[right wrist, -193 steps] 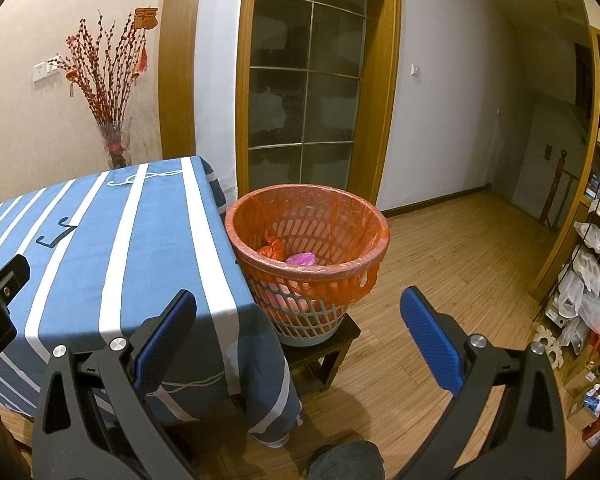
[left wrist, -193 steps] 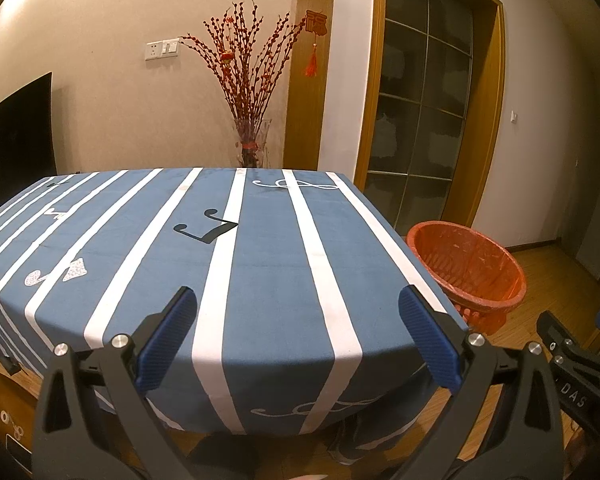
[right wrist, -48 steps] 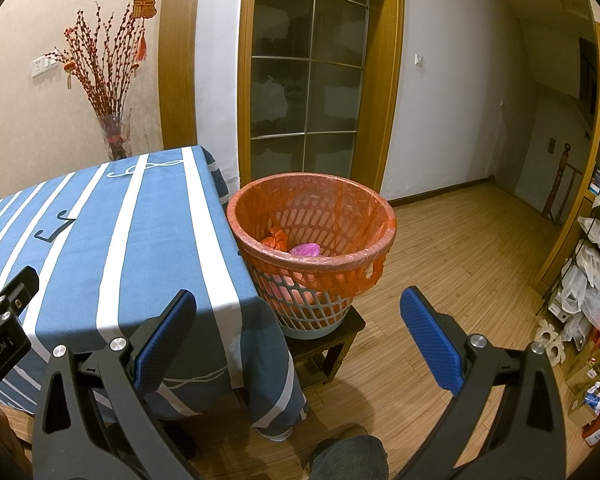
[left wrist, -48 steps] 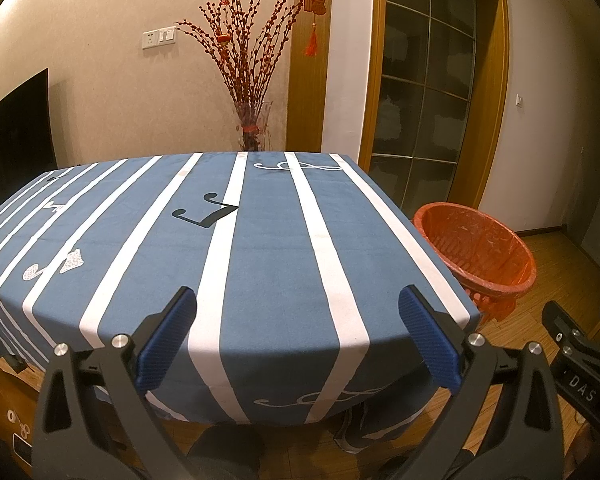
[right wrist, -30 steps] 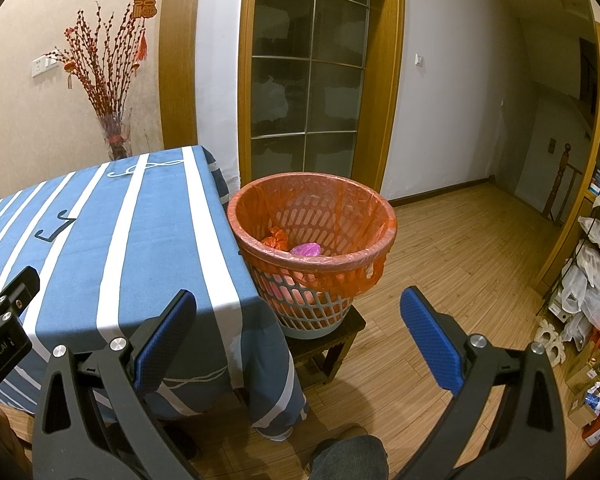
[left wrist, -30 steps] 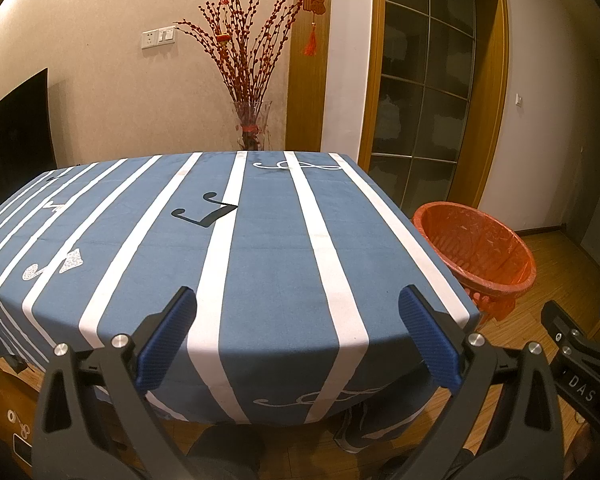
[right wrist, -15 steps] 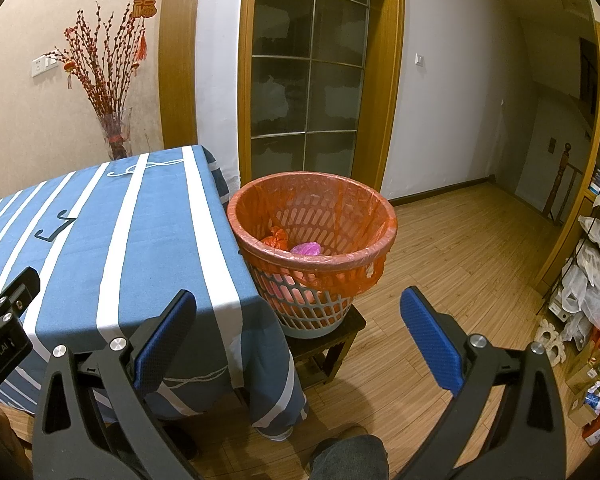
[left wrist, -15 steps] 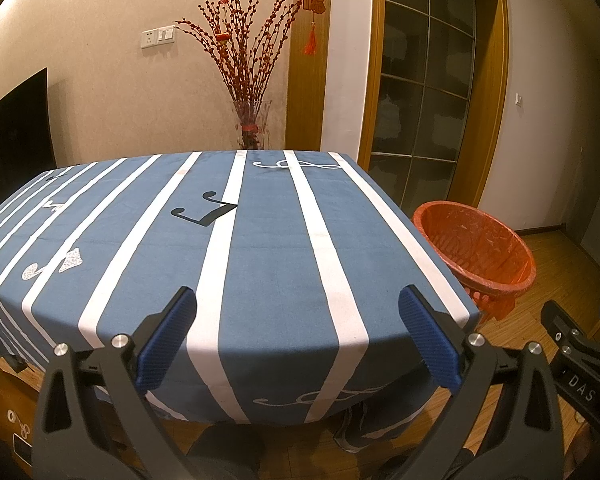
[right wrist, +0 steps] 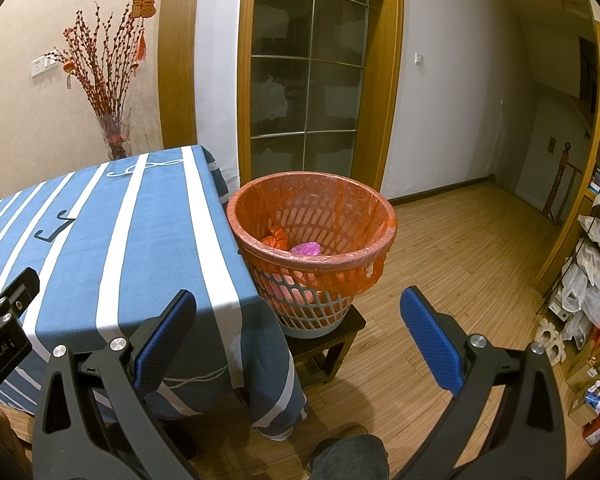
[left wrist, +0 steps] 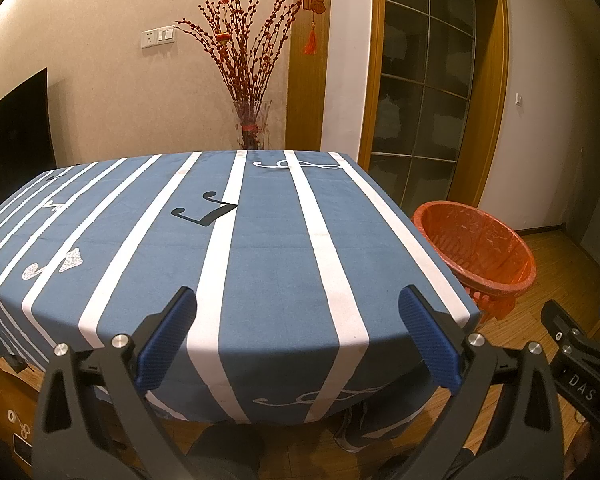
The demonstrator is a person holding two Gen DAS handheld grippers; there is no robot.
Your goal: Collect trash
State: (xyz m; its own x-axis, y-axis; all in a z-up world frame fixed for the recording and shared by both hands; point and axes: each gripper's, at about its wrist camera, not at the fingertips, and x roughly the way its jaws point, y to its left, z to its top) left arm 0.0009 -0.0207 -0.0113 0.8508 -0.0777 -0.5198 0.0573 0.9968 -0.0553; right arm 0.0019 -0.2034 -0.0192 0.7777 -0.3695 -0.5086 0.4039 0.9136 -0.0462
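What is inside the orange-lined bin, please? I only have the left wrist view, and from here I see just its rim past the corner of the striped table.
Observer: The right wrist view looks down into the bin; a knotted orange bag and a pink crumpled piece lie in it.
Operator: Thank you. Does the bin stand on the floor?
Observer: No, it sits on a low dark wooden stool beside the table's corner.
Operator: And is the right gripper carrying anything?
Observer: No, the right gripper is open and holds nothing, hovering short of the bin.
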